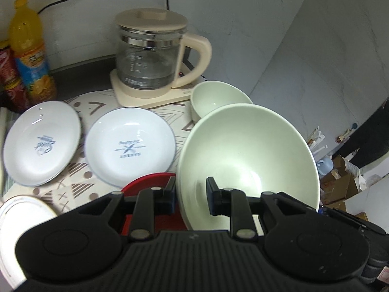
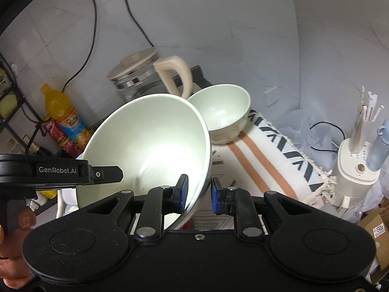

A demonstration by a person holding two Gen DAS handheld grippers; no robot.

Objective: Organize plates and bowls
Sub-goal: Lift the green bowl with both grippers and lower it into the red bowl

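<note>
Large bowl [image 2: 145,143] tilted, rim straddled by both tools, left tool [image 1: 190,196] and right tool [image 2: 197,193], pinch uncertain. Probable next move: nesting with small bowl [image 2: 222,114].

Large bowl [image 1: 248,155] between left jaws

Your left gripper's body covers the near part of the red plate [image 1: 148,182], so you can't tell its full shape. The white plate [image 1: 22,219] at near left is cut by the frame edge and blurred. The cans [image 1: 11,80] at far left are half out of frame, labels unreadable. From the right wrist, the big bowl [image 2: 145,146] hides the kettle's [image 2: 138,73] lower half, and the plates behind it.
</note>
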